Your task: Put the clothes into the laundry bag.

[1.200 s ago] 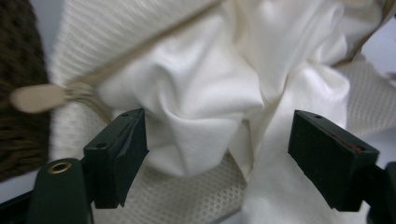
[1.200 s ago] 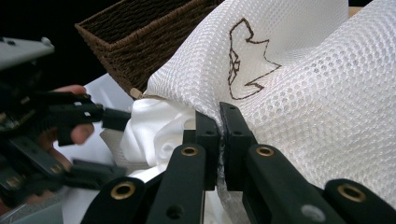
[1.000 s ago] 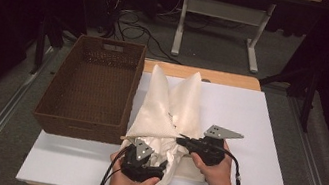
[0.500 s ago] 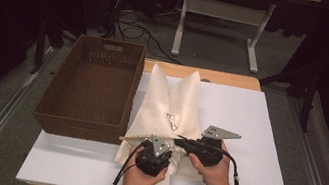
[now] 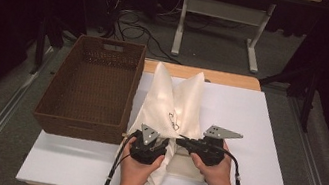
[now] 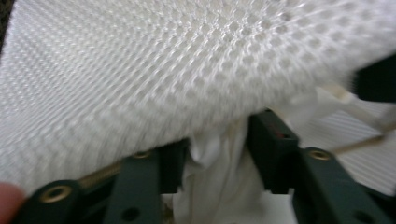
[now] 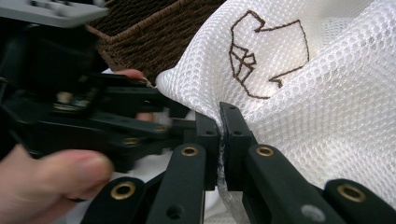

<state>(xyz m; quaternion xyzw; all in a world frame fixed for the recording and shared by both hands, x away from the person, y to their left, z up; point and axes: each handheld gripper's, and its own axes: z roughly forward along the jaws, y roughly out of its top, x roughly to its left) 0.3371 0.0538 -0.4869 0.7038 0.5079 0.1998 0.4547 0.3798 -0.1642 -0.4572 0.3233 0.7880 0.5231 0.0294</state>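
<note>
A white mesh bag (image 5: 171,99) with a dark stitched logo (image 7: 266,56) lies along the white table (image 5: 268,125), its near end bunched between my hands. My right gripper (image 7: 219,126) is shut on a fold of the mesh just below the logo; in the high view the right gripper (image 5: 184,140) points left into the bag. My left gripper (image 5: 149,143) sits close beside it at the bag's near left edge. The jaws of the left gripper (image 6: 217,149) have just been opening, and a loose bunch of white cloth (image 6: 215,177) stands between them under the mesh.
A brown wicker basket (image 5: 50,114) stands on the table's left side, touching the bag's left edge, and the basket (image 7: 140,32) also appears behind the left gripper. Bare white table lies to the right of the bag. Desk legs and cables are on the floor beyond.
My left gripper has shifted a little forward and right, closer to the right gripper, and its jaws closed and then parted again. The right hand has kept still with its grip on the mesh.
</note>
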